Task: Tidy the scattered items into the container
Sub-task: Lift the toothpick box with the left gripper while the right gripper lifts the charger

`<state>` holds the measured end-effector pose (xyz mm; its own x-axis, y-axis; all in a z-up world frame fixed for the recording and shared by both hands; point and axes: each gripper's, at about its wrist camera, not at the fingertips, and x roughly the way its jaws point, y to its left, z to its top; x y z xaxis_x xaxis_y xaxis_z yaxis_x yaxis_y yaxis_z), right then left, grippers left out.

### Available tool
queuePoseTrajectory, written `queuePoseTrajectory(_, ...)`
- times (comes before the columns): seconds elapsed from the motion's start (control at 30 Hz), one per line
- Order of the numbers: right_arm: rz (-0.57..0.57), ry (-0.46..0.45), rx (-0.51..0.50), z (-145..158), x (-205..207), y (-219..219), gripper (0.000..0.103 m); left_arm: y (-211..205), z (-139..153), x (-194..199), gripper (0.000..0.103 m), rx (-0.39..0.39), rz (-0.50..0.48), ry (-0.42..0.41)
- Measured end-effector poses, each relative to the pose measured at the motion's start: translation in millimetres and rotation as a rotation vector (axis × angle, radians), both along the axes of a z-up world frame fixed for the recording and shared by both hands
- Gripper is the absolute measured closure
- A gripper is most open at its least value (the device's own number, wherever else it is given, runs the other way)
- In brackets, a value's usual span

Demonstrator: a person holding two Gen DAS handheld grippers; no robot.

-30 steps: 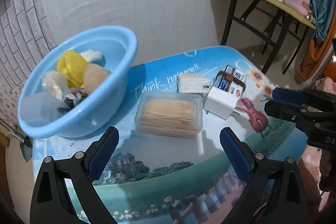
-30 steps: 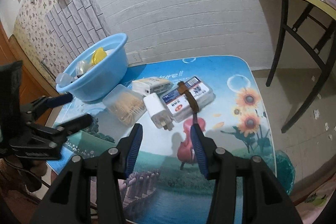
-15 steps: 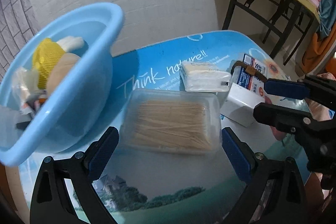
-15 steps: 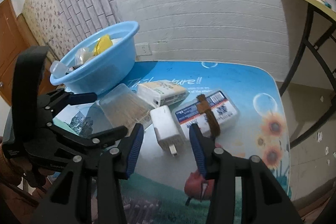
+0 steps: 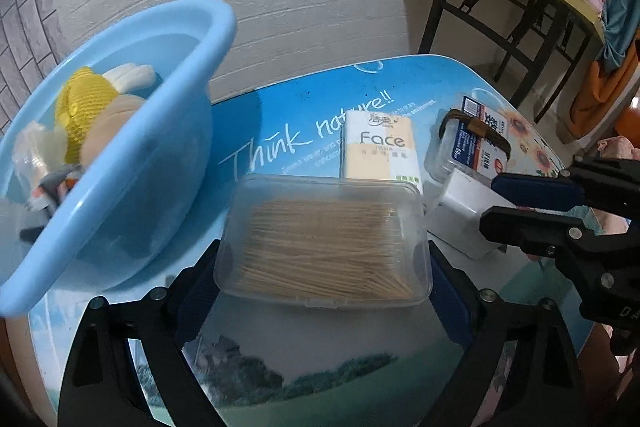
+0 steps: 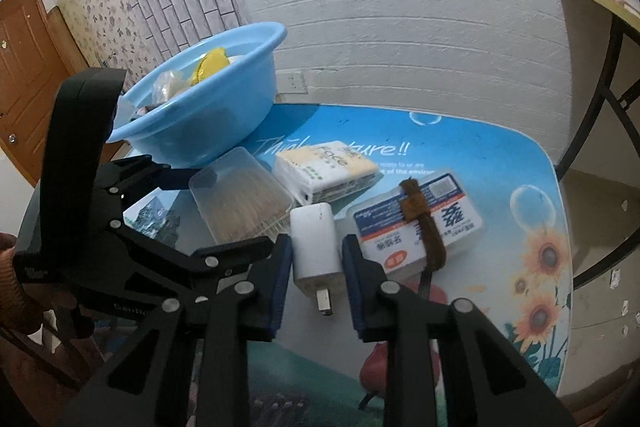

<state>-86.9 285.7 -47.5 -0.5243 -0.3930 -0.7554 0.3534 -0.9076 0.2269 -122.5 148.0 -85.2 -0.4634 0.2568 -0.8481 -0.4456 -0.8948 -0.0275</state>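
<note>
- "Face" reads on the tissue pack (image 5: 380, 151); the tabletop (image 5: 280, 147) says "Think nature!!".
- Your right gripper (image 6: 316, 263) pinches the smooth white charger (image 6: 316, 247), prongs toward you.
- Your left gripper (image 5: 324, 279) is closing around the clear toothpick box (image 5: 324, 243); the box hides its pads.
- The blue basin (image 5: 160, 163) is cut off at left.

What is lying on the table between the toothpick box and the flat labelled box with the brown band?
The white charger lies between the toothpick box and the banded box, seen best in the right wrist view.
</note>
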Motion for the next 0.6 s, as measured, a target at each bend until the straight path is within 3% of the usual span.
queuePoseTrajectory(0.4,-0.054,-0.016,0.004,2,46,5,0.078,-25,9,50,0.010,0.001,0.031,0.011)
queuePoseTrajectory(0.6,-0.085,-0.016,0.016,4,67,8,0.078,-56,10,71,0.010,0.015,0.093,-0.002)
